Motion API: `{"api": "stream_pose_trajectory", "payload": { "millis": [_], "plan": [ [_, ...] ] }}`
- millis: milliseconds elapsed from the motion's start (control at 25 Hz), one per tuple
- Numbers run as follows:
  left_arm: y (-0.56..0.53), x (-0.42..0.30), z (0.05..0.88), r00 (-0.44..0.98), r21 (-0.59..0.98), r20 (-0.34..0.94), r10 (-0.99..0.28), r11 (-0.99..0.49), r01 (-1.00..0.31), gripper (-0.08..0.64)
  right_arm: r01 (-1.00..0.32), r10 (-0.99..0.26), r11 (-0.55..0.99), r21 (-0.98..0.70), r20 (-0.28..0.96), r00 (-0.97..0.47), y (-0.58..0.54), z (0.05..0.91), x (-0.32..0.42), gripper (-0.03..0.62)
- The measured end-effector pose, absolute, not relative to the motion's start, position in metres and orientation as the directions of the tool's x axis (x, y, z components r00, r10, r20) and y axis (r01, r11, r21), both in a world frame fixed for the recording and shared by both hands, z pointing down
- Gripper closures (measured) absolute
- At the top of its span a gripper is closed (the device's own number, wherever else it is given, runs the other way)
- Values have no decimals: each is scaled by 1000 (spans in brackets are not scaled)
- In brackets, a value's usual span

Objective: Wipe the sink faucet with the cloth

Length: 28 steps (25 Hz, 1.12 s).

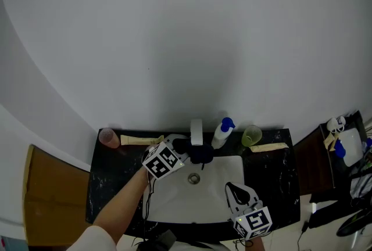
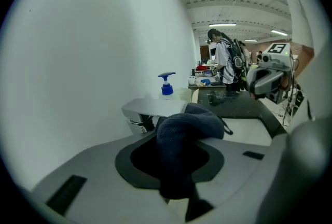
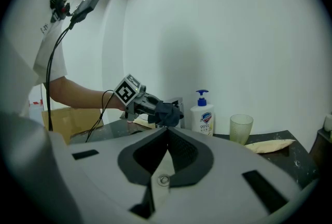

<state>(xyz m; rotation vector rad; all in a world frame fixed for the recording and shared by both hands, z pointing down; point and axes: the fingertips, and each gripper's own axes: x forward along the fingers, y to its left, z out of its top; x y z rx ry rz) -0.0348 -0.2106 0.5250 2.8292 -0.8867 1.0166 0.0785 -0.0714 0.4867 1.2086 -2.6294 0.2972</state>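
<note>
A dark blue cloth (image 2: 189, 124) is bunched between the jaws of my left gripper (image 2: 179, 158), which is shut on it. In the head view that gripper (image 1: 187, 154) holds the cloth (image 1: 202, 154) just below the grey faucet (image 1: 196, 131), at the back of the white sink (image 1: 174, 197). The left gripper view shows the faucet (image 2: 155, 107) right behind the cloth; I cannot tell whether they touch. My right gripper (image 1: 233, 190) hangs over the sink's front right part, its jaws closed together with nothing in them (image 3: 167, 131). It looks at the left gripper (image 3: 139, 101), the cloth (image 3: 167, 112) and the faucet (image 3: 180, 105).
A white soap bottle with a blue pump (image 1: 222, 131) and a green cup (image 1: 251, 135) stand right of the faucet on the black counter (image 1: 107, 180). A pink cup (image 1: 108, 137) sits at the back left. Beige strips (image 1: 268, 147) lie along the back edge. A cardboard box (image 1: 55, 197) stands to the left.
</note>
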Motion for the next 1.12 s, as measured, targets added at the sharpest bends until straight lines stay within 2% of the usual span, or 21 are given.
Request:
{"api": "stream_pose_trajectory", "payload": {
  "millis": [320,520,600,680,760,1000,1120],
  "plan": [
    [-263,-93,520,459,-204,564,-687,-654,-729,468,-774,-724,628,-78,305,-618,-69,486,88,586],
    [-261,-148,526,323,-281,574,-753,-551,-786,468,-764,-714,640,-83,301,-632,-69,490,83,586],
    [-256,-168,537,226,-395,598,-769,-527,-752,468,-759,-709,646,-82,302,-637,-70,489,80,586],
    [-251,-168,557,141,-562,614,-776,-556,-612,468,-757,-708,648,-81,303,-638,-71,490,80,586],
    [-250,-152,577,107,-656,618,-779,-586,-476,468,-759,-710,647,-77,303,-636,-72,490,80,586],
    [-272,-106,604,87,-697,612,-786,-588,-411,468,-782,-730,619,-73,312,-608,-69,489,94,586],
    [-272,-86,610,172,-613,638,-751,-630,-477,468,-799,-744,597,-75,321,-586,-68,492,105,586]
  ]
}}
